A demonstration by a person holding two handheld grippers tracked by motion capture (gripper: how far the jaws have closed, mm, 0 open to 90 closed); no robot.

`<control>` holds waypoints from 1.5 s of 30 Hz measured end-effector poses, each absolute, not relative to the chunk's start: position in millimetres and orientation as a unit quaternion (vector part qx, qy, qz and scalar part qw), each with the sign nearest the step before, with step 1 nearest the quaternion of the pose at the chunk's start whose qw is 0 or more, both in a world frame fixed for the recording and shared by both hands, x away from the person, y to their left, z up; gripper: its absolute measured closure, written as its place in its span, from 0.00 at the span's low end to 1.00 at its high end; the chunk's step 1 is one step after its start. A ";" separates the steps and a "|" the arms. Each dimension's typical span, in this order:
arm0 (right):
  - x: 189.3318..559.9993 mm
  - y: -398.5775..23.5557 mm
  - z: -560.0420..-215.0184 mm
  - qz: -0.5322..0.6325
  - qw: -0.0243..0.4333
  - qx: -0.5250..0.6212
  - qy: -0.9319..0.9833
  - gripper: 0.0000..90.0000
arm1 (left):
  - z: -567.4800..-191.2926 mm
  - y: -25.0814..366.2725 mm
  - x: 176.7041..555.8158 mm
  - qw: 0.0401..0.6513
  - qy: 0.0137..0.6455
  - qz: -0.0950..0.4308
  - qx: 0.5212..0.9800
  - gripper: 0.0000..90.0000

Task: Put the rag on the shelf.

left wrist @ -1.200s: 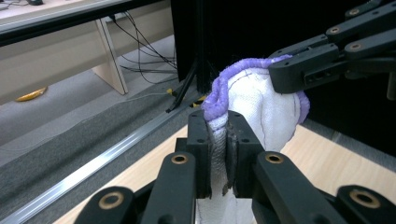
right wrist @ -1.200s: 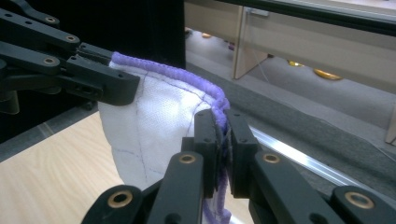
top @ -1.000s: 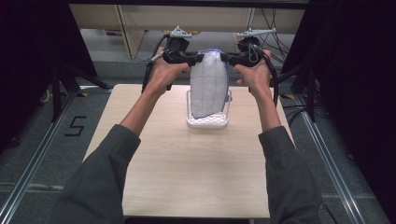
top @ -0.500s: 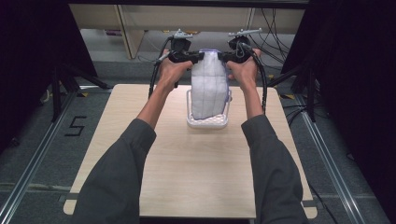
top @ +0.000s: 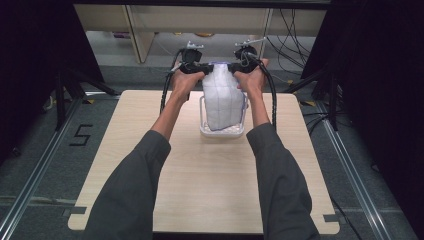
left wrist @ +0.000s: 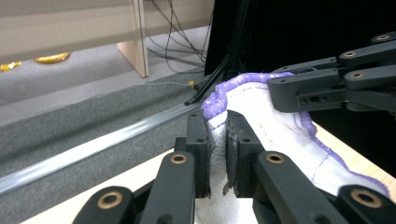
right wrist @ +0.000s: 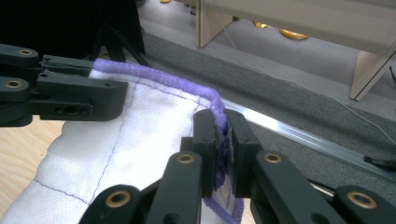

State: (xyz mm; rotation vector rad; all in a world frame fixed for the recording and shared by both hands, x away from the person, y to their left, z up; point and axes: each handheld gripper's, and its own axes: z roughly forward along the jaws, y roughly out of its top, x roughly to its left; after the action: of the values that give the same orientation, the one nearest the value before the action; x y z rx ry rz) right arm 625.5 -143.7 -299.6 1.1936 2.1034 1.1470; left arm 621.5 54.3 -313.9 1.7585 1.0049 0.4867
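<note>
Both hands have lowered the white cloth (top: 223,100) toward the white basket (top: 221,131) since earlier; left gripper (top: 196,67) and right gripper (top: 239,65) each clamp a top corner, cloth hanging into the basket.

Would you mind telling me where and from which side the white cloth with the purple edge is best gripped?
Best at its two top corners, on the purple hem, each pair of tongs coming in from its own side. The white cloth hangs flat over the white basket, so the thick stitched hem gives a firm hold. The left tongs and right tongs already pinch those corners.
</note>
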 end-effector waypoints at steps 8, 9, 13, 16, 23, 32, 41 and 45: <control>626.1 -143.7 -307.8 0.393 0.228 0.447 0.770 0.94 | -321.3 52.2 623.4 0.493 0.415 0.195 0.739 0.89; 626.1 -143.7 -307.8 0.393 0.228 0.447 0.770 0.94 | -321.9 51.9 623.7 0.489 0.412 0.195 0.743 0.89; 627.1 -147.9 -311.9 0.387 0.232 0.454 0.769 0.94 | -326.0 49.7 627.6 0.488 0.416 0.186 0.745 0.88; 626.4 -150.1 -316.4 0.385 0.228 0.459 0.767 0.94 | -331.6 48.1 630.8 0.488 0.420 0.181 0.743 0.88; 628.3 -153.6 -326.7 0.382 0.227 0.464 0.766 0.91 | -333.2 48.9 632.5 0.492 0.423 0.167 0.742 0.76; 626.7 -165.1 -324.2 0.379 0.242 0.476 0.756 0.72 | -322.3 66.4 622.8 0.472 0.443 0.157 0.746 0.60; 615.2 -181.3 -315.9 0.376 0.242 0.476 0.757 0.70 | -314.7 79.6 602.6 0.448 0.430 0.163 0.767 0.56; 612.0 -190.8 -314.6 0.386 0.238 0.478 0.752 0.69 | -311.5 85.4 592.2 0.440 0.425 0.165 0.774 0.52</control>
State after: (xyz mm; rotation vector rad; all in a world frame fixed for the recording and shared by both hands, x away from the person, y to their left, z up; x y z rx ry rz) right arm 612.0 -190.8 -314.6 1.3105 2.0598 1.0567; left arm 592.2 85.4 -311.5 1.9220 1.0557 0.4100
